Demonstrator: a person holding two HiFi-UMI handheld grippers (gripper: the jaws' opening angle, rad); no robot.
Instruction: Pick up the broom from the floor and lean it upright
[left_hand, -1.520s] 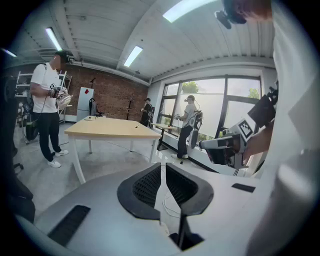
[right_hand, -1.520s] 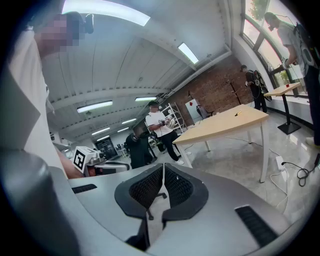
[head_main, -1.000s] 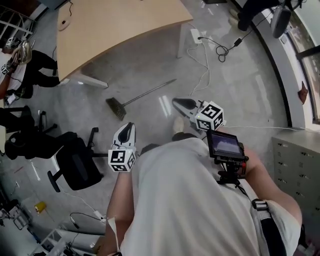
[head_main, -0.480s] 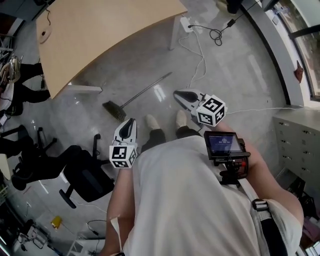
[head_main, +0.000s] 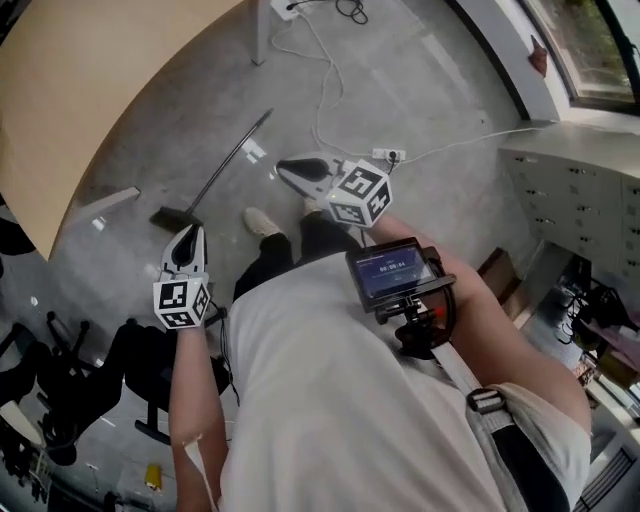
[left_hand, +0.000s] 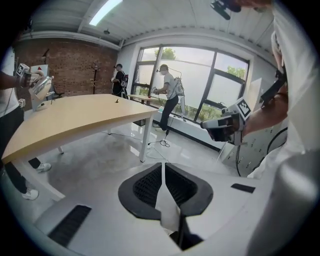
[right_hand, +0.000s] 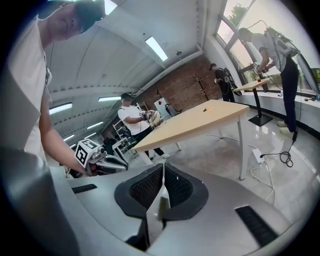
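Observation:
The broom (head_main: 228, 160) lies flat on the grey floor, its thin metal handle running up-right toward the table leg and its dark head (head_main: 171, 215) at the lower left. My left gripper (head_main: 190, 234) hovers just below the broom head, apart from it; its jaws are closing with nothing between them. In the left gripper view the jaws (left_hand: 163, 167) stand nearly together. My right gripper (head_main: 283, 166) points left, right of the handle's middle, shut and empty (right_hand: 163, 170). Neither gripper view shows the broom.
A curved wooden table (head_main: 90, 90) stands beyond the broom. A power strip with white cables (head_main: 385, 155) lies at the right. A black office chair (head_main: 150, 370) is behind my left arm. Grey cabinets (head_main: 570, 190) line the right wall. My shoe (head_main: 262, 222) is near the broom head.
Both grippers have sunk and moved toward the broom; the left now sits close to the broom head. The head view has swung. The broom itself lies where it was.

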